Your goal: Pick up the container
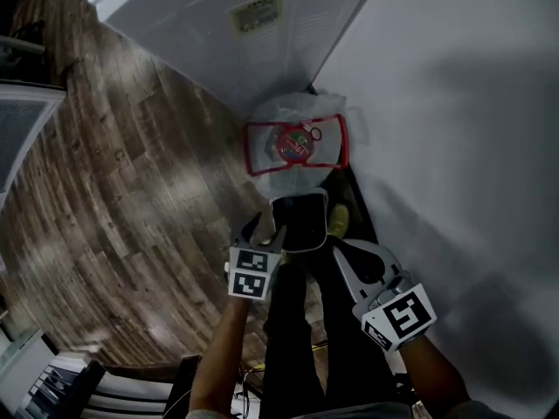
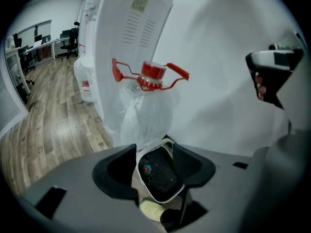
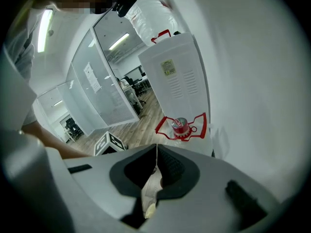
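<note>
The container (image 1: pixel 295 147) is a large clear plastic water jug with a red cap and a red handle frame. It stands on the floor in the corner between a white cabinet and the wall. It also shows as the jug (image 2: pixel 146 106) straight ahead of my left gripper and as the jug (image 3: pixel 182 127) beyond my right one. My left gripper (image 1: pixel 265 232) (image 2: pixel 154 152) hangs just short of the jug, jaws open and apart from it. A black, white-rimmed thing (image 1: pixel 300 223) (image 2: pixel 158 176) lies low between gripper and jug, untouched. My right gripper (image 1: pixel 342 246) (image 3: pixel 156 149) is shut and empty.
The white cabinet (image 1: pixel 218 16) with a yellow label stands behind the jug, and the white wall (image 1: pixel 454 103) runs along the right. Wood floor (image 1: pixel 131 173) spreads to the left. Desks and chairs (image 2: pixel 43 40) stand far back, and a glass partition (image 3: pixel 97 81) is in the right gripper view.
</note>
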The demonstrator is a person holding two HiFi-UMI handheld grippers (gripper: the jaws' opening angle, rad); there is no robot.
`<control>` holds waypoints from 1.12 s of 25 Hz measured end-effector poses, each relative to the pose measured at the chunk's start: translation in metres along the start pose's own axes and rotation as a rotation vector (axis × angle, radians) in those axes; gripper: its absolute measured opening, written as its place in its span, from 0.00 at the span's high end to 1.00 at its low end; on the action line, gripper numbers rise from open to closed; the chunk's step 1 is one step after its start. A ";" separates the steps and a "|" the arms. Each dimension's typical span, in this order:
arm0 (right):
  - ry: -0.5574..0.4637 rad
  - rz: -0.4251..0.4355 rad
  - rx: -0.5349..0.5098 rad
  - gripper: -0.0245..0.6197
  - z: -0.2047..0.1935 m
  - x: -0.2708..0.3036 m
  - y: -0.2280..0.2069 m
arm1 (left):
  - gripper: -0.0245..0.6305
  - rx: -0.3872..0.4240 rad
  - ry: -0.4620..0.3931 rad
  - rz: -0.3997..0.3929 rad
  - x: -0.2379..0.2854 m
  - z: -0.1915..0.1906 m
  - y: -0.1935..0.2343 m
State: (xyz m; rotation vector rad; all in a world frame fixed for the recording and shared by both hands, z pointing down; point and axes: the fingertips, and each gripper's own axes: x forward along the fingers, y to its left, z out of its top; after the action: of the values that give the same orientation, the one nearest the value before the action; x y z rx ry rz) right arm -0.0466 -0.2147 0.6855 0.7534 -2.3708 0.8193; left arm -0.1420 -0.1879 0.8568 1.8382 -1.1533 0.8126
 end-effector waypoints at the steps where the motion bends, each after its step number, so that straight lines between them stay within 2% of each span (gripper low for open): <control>1: -0.002 0.003 0.005 0.92 -0.006 0.006 -0.003 | 0.62 0.009 0.011 0.000 0.013 -0.009 0.005; 8: 0.009 0.019 0.022 0.92 -0.046 0.040 -0.026 | 0.61 0.041 0.080 -0.036 0.104 -0.058 0.034; 16: 0.027 0.023 0.045 0.92 -0.075 0.055 -0.045 | 0.61 0.173 0.152 -0.098 0.166 -0.067 0.036; 22: 0.044 0.034 0.059 0.92 -0.073 0.048 -0.044 | 0.61 0.159 0.182 -0.167 0.162 -0.070 0.027; 25: 0.041 0.038 0.072 0.92 -0.066 0.041 -0.039 | 0.63 0.201 0.228 -0.215 0.147 -0.078 0.014; 28: 0.040 0.046 0.081 0.92 -0.063 0.034 -0.034 | 0.66 0.279 0.292 -0.265 0.137 -0.090 -0.008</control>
State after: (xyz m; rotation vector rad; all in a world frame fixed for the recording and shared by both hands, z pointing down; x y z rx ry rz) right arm -0.0310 -0.2061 0.7629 0.7098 -2.3394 0.9458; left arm -0.0923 -0.1622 1.0110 1.9619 -0.6208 1.0836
